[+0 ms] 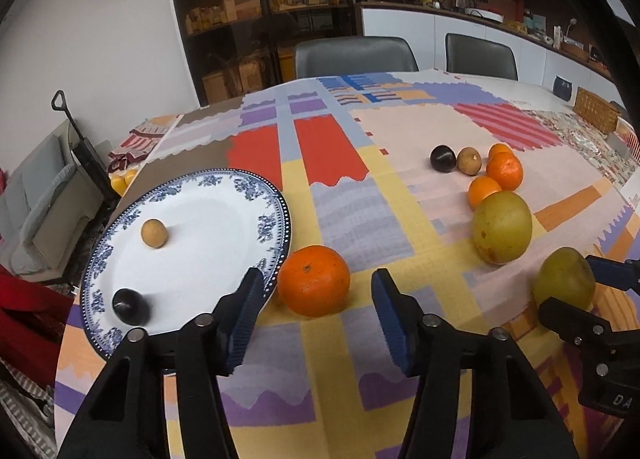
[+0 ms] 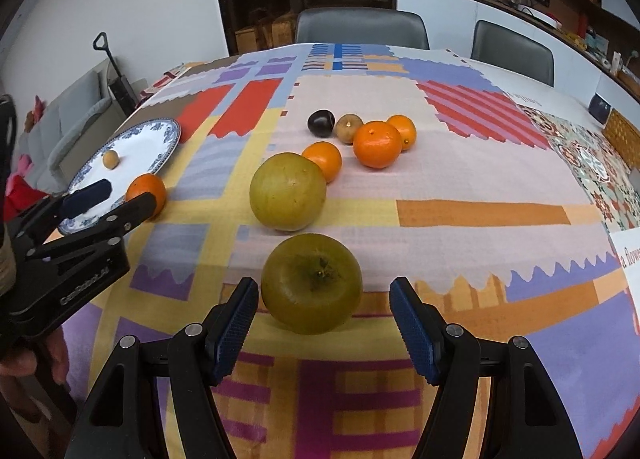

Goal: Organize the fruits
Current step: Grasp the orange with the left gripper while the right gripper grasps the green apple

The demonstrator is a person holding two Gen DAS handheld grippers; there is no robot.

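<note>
The counter [image 1: 352,219] is covered by a patchwork cloth in bright colours. At its left side sits a white plate with a blue rim [image 1: 276,219], holding a small tan fruit [image 1: 154,233] toward the far side and a dark plum [image 1: 130,306] at the near edge. The left gripper [image 1: 316,323] stands wide open, its jaws flanking an orange [image 1: 313,280] that lies on the cloth just beside the plate's right rim, not touching either pad. The right gripper [image 2: 324,323] is also wide open, a large green fruit [image 2: 311,283] resting on the cloth between its jaws, apart from both pads. Just beyond lies a second green fruit [image 2: 287,191], touching a small orange [image 2: 323,160]. Farther off cluster a larger orange [image 2: 377,143], another small orange [image 2: 404,131], a brown fruit [image 2: 349,129] and a second dark plum [image 2: 321,123].
</note>
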